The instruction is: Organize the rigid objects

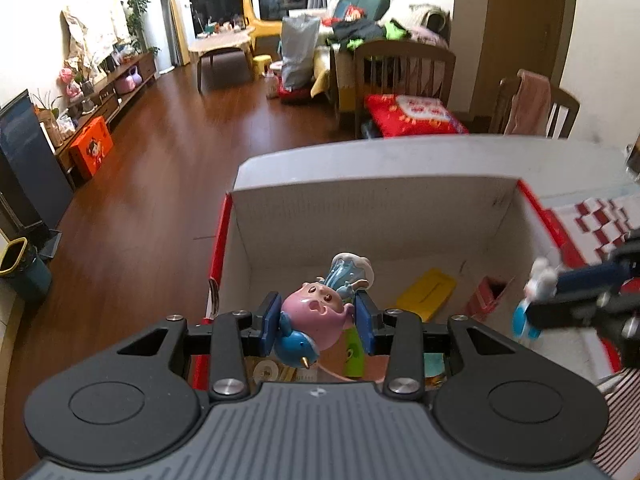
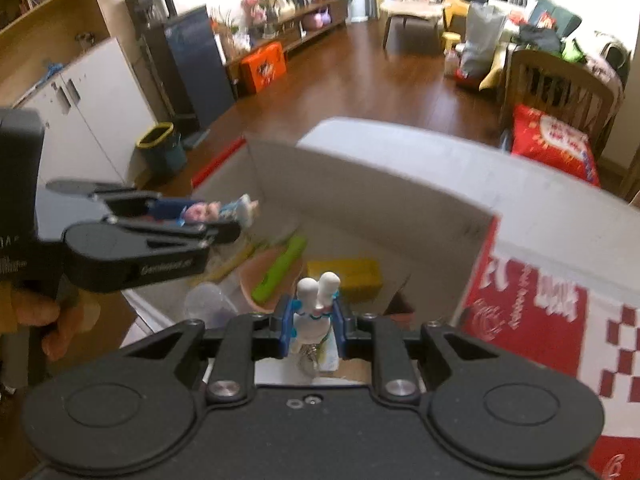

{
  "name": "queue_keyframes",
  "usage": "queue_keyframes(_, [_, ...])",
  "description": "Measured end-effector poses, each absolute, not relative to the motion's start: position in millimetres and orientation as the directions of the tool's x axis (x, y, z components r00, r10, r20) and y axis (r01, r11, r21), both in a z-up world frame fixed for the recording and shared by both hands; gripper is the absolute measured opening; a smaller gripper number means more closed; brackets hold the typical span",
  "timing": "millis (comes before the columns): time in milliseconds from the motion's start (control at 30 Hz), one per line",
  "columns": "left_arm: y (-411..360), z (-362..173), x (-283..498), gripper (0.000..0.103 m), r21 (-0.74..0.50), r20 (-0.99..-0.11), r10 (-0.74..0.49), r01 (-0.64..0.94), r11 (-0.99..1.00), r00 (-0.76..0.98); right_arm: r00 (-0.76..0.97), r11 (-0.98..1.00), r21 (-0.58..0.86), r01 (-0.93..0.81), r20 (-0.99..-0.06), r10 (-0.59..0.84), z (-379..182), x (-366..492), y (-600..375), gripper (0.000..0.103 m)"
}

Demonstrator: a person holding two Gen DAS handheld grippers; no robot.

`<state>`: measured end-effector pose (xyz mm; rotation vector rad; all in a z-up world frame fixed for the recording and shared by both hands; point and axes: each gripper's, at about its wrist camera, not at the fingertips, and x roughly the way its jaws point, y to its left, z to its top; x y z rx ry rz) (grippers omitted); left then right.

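Left gripper clamps a pink figurine; right gripper clamps a white figurine, both above the open box. Converging grippers could collide, or release over the rim.

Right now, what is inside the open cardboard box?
Inside the cardboard box lie a yellow block, a green stick and a clear cup. The near floor is hidden by both tongs.

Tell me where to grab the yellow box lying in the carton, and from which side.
Grip the yellow box across its narrow width, coming from above through the carton's open top. It lies flat on the carton floor with walls around it, so side access is blocked; its long edges look free.
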<state>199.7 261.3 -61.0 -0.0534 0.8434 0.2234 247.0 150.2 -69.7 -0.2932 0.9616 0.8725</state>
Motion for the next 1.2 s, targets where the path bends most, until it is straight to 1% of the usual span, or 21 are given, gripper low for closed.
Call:
queue_keyframes(233, [270.3,-82.5,217.8,0.038,0.023,-0.802,0.142,-0.207,0.978,0.58,0.245,0.642,0.13,-0.755,-0.853,0.461,-95.7,245.1,164.8,0.02])
queue_keyframes(433, [271.9,-94.8,225.9,0.038,0.011,-0.84,0.114,-0.194,0.981,0.53,0.231,0.661,0.13,-0.739,-0.872,0.43,-105.6,244.7,167.7,0.02])
queue_keyframes(500, [271.7,-99.1,228.8,0.038,-0.002,-0.854,0.094,-0.185,0.983,0.512,0.233,0.665,0.124,-0.736,-0.876,0.421,-107.0,245.6,167.7,0.023])
queue_keyframes(667, [268.6,-103.7,228.9,0.039,-0.016,-0.87,0.069,-0.168,0.986,0.489,0.231,0.672,0.133,-0.728,-0.876,0.423,-109.1,246.0,166.2,0.026])
queue_keyframes(800, [264.8,-103.3,226.0,0.039,-0.012,-0.868,0.074,-0.17,0.985,0.491,0.225,0.678,0.15,-0.72,-0.873,0.432,-107.9,246.2,163.4,0.035])
queue_keyframes(900, [262.2,-97.4,220.5,0.041,-0.002,-0.858,0.083,-0.164,0.986,0.508,0.223,0.674,0.168,-0.719,-0.863,0.454,-103.0,243.9,159.1,0.043])
queue_keyframes(933, [261.0,-94.9,217.8,0.045,-0.004,-0.853,0.081,-0.162,0.987,0.516,0.222,0.671,0.18,-0.719,-0.856,0.467,-99.6,242.6,156.7,0.045])
queue_keyframes(967, [260.3,-92.2,216.0,0.052,-0.007,-0.848,0.079,-0.161,0.987,0.524,0.222,0.669,0.19,-0.719,-0.849,0.48,-95.2,242.1,154.7,0.046])
queue_keyframes(1033, [259.1,-85.2,209.4,0.06,-0.016,-0.835,0.073,-0.157,0.987,0.546,0.225,0.659,0.206,-0.723,-0.832,0.507,-87.0,239.2,149.2,0.052])
queue_keyframes(1067, [259.7,-80.6,205.7,0.062,-0.02,-0.826,0.07,-0.153,0.988,0.559,0.228,0.655,0.21,-0.726,-0.825,0.517,-83.1,238.0,146.3,0.054])
queue_keyframes(1133, [257.9,-73.8,198.2,0.063,-0.022,-0.815,0.067,-0.146,0.989,0.576,0.233,0.647,0.221,-0.729,-0.809,0.539,-75.0,235.1,139.6,0.06])
queue_keyframes(1200, [257.2,-67.0,189.9,0.063,-0.023,-0.803,0.068,-0.146,0.989,0.591,0.242,0.643,0.226,-0.732,-0.796,0.555,-67.2,232.8,134.0,0.063])
